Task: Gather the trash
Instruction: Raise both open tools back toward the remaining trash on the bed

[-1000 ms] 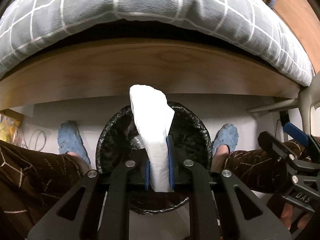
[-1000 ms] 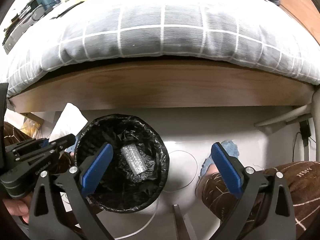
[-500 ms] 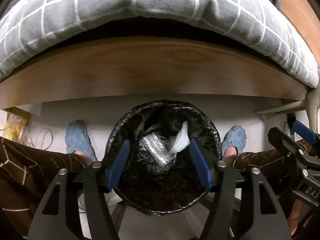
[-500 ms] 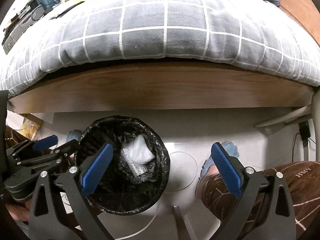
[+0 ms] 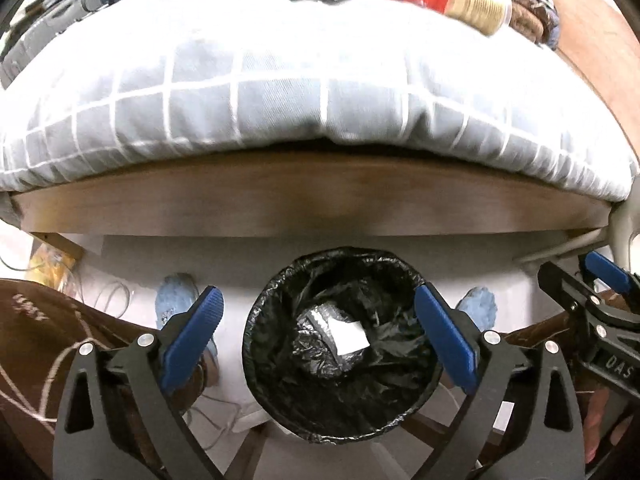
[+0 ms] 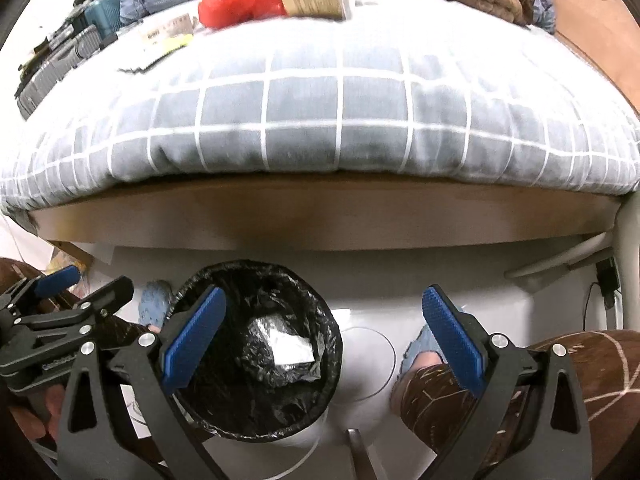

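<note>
both claws are sitting wide. from the left wrist, the left gripper (image 5: 316, 324) is hanging over the bin (image 5: 256, 344) on the floor, its jaws opening with nothing between them; the white tissue (image 5: 350, 336) is lying inside on a silvery wrapper (image 5: 316, 320). from the right wrist, the right gripper (image 6: 324, 328) is gaping empty, straddling the bin's right rim, while more litter is lying at the bed's (image 6: 320, 128) far edge. a finger could be catching the loose liner and tipping the bin.
</note>
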